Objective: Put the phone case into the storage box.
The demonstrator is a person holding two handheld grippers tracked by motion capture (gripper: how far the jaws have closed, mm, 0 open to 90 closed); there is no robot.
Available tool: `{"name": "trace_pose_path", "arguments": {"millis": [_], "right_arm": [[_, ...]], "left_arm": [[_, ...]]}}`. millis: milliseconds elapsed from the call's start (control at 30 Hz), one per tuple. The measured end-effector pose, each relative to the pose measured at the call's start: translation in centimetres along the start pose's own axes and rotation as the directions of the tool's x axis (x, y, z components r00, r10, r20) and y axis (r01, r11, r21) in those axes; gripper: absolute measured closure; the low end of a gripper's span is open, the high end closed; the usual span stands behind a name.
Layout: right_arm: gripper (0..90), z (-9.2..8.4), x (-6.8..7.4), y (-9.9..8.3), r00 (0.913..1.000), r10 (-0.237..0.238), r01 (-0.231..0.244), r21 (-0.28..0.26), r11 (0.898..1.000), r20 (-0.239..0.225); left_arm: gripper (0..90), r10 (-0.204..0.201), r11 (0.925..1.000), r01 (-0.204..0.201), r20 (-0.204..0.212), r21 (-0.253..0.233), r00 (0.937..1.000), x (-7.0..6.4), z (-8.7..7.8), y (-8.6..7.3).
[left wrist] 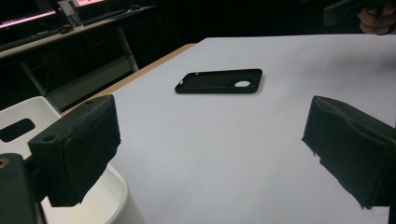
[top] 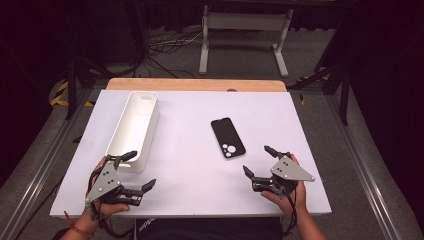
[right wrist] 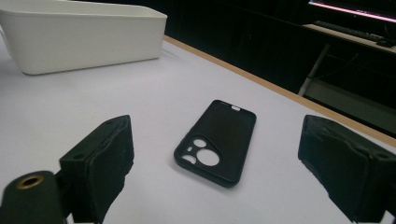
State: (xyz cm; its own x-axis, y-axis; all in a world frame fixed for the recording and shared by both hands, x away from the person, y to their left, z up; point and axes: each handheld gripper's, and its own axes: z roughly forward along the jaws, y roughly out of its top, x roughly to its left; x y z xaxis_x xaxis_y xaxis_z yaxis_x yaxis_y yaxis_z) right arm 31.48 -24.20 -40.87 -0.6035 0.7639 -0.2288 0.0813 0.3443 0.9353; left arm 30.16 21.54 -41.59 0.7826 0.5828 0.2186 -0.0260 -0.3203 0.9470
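the black phone case [top: 228,137] lies flat on the white table [top: 190,175], right of the white bin [top: 135,130] and well apart from it. the right gripper [top: 260,162], jaws wide and empty, faces the case, likely for pickup. the left gripper [top: 137,170] waits open beside the bin.
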Motion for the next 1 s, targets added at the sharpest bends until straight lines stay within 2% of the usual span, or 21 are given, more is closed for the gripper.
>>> {"name": "trace_pose_path", "arguments": {"millis": [233,367,433,600,700,800,833,900,967,1000], "right_arm": [[20.0,0.1,-0.3,-0.1,0.9993,0.037,-0.037,0.000,0.999,-0.009],[21.9,0.4,-0.3,0.0,0.9995,0.031,-0.031,0.013,0.999,-0.010],[23.2,0.7,-0.3,0.2,0.9995,0.026,-0.026,0.013,1.000,-0.016],[26.3,1.0,-0.2,0.3,0.9997,0.021,-0.020,0.025,0.999,-0.010],[33.2,1.3,-0.4,0.5,0.9997,0.026,-0.026,0.030,0.999,0.003],[47.6,1.7,-0.7,0.8,0.9995,0.032,-0.032,0.037,0.999,0.001],[54.8,1.8,-0.8,0.9,0.9996,0.030,-0.030,0.043,0.999,-0.003],[75.0,2.2,-1.0,1.0,0.9995,0.014,-0.013,0.061,0.998,-0.027],[86.9,2.6,-1.2,1.1,0.9988,0.004,0.000,0.077,0.997,-0.049],[86.9,2.6,-1.2,1.1,0.9988,0.004,0.000,0.077,0.997,-0.049]], "left_arm": [[5.0,0.009,0.9999,-0.009,0.004,-0.006,0.9999,0.0,-0.2,0.0],[5.0,0.010,0.9999,-0.010,0.011,-0.003,0.9999,0.0,-0.4,-0.2],[4.7,0.023,0.9996,-0.023,0.006,0.015,0.9997,-0.2,-0.4,-0.4],[4.4,0.012,0.9998,-0.012,0.000,0.015,0.9999,-0.3,-0.6,-0.4],[4.4,0.018,0.9996,-0.018,-0.006,0.019,0.9998,-0.3,-0.7,-0.5],[4.6,0.023,0.9992,-0.023,-0.012,0.031,0.9997,-0.3,-0.8,-0.6],[4.6,0.016,0.9994,-0.016,-0.015,0.031,0.9998,-0.4,-0.8,-0.6],[4.9,0.018,0.9992,-0.017,-0.016,0.036,0.9997,-0.4,-0.9,-0.7],[5.2,0.019,0.9992,-0.019,-0.016,0.035,0.9997,-0.4,-1.0,-0.7],[5.2,0.016,0.9993,-0.016,-0.014,0.034,0.9998,-0.5,-1.0,-0.7]]}}
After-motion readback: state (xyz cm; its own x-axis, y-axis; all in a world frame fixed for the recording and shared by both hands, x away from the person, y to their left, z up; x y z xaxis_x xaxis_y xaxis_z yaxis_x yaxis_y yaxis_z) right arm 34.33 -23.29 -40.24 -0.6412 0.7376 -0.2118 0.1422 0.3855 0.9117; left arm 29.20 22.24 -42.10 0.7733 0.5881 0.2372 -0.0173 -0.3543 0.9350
